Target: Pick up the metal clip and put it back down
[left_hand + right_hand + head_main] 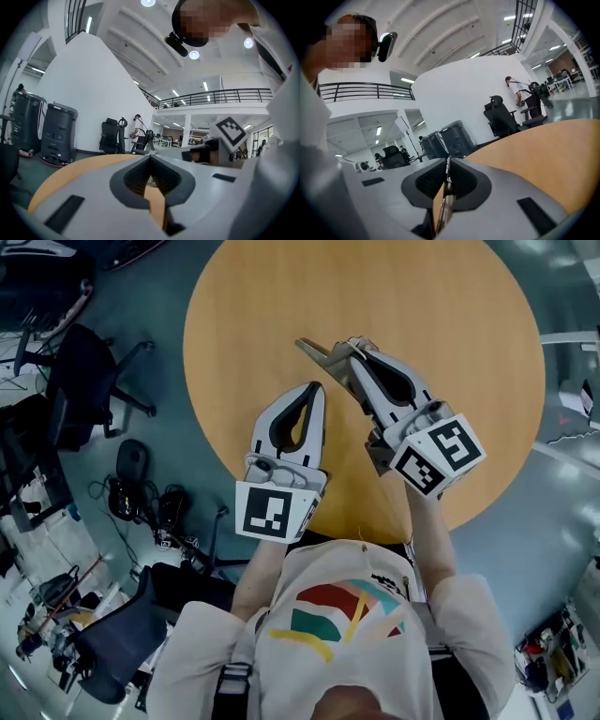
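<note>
Right gripper (351, 345) pinches metal clip (317, 350) by one end; clip juts past tips, over round table (450, 362). Left gripper (316, 388) pressed together, empty. Risk: thin end-grip, so clip may pivot or slip out early and skid across wood.

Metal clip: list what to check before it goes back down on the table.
1. Grip: fingers of the right gripper are shut on the metal clip: ok.
2. Clip sticks out past the fingertips, free to meet the surface first: ok.
3. Bare table beneath the clip: ok.
4. Left gripper shut, empty and apart from the clip: ok.
5. Clip's height above the table: cannot tell.
</note>
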`<state>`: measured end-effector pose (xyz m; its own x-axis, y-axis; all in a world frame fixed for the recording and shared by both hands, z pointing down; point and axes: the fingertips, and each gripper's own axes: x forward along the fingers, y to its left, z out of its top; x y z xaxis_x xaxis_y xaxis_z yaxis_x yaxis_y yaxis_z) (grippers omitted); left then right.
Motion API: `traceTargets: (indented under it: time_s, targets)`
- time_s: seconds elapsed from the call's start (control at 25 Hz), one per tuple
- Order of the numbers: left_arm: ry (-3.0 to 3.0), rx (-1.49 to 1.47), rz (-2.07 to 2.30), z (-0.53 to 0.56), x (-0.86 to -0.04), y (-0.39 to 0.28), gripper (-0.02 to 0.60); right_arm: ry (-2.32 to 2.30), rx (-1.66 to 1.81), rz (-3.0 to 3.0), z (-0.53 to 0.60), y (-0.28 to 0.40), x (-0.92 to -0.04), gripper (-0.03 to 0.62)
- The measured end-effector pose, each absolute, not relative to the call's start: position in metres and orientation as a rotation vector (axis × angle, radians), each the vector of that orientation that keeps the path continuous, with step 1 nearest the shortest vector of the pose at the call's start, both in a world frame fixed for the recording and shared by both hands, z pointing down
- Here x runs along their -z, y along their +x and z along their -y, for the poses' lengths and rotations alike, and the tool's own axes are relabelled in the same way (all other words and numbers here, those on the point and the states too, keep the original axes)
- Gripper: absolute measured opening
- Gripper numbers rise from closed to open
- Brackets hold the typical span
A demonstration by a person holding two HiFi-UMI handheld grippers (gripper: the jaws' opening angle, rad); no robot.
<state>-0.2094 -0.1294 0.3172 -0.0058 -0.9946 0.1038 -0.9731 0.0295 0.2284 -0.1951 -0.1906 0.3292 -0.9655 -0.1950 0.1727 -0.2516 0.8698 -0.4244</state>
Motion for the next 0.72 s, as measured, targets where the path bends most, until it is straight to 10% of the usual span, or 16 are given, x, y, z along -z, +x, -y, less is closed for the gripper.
traceTargets:
  time_s: [0.72]
  targets:
    - [1.491,0.245,2.271,0.035,-0.465,-0.364,0.043,-0.030,-0.717,2.692,0.122,-0.446,-0.512,0.041]
